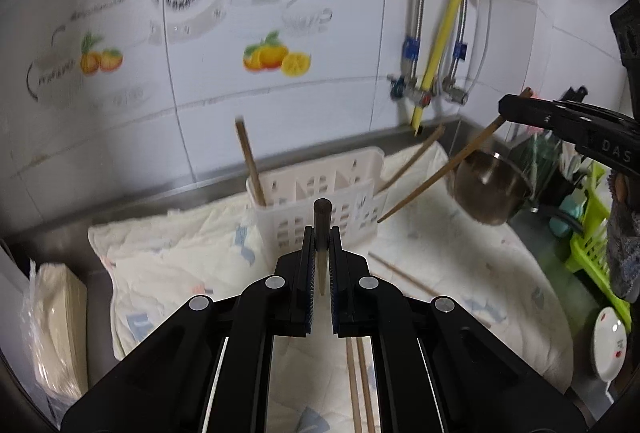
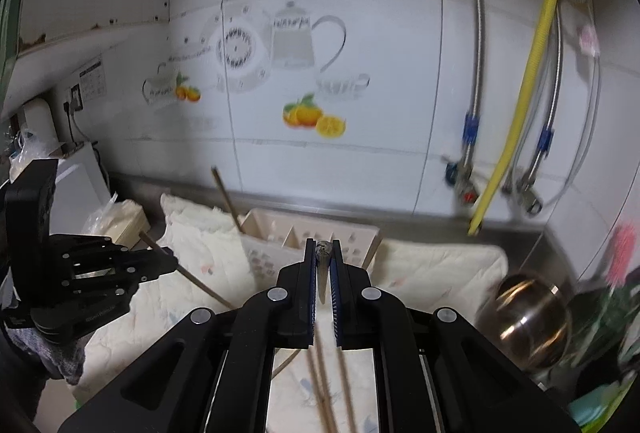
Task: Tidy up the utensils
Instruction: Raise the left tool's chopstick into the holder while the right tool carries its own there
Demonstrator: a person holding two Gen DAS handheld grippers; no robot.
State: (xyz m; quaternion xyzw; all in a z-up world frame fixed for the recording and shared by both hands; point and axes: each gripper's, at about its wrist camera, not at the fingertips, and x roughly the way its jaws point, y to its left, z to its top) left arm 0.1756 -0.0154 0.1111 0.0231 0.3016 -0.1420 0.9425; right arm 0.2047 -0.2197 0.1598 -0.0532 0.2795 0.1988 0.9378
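Observation:
My left gripper (image 1: 321,233) is shut on a wooden chopstick (image 1: 322,229) that points at the camera, above the front of a white slotted utensil basket (image 1: 320,189). One chopstick (image 1: 250,161) stands in the basket's left slot. My right gripper (image 2: 323,245) is shut on another chopstick (image 2: 322,253), also in front of the basket (image 2: 312,237). In the left wrist view the right gripper (image 1: 508,107) holds its chopstick (image 1: 436,177) slanting down to the right of the basket. Loose chopsticks (image 1: 360,385) lie on the cloth below.
A padded white cloth (image 1: 180,253) covers the steel counter. A steel bowl (image 1: 490,189) and a green rack (image 1: 588,233) stand at the right. A paper stack (image 1: 56,321) sits at the left. The tiled wall with hoses (image 1: 444,21) is close behind the basket.

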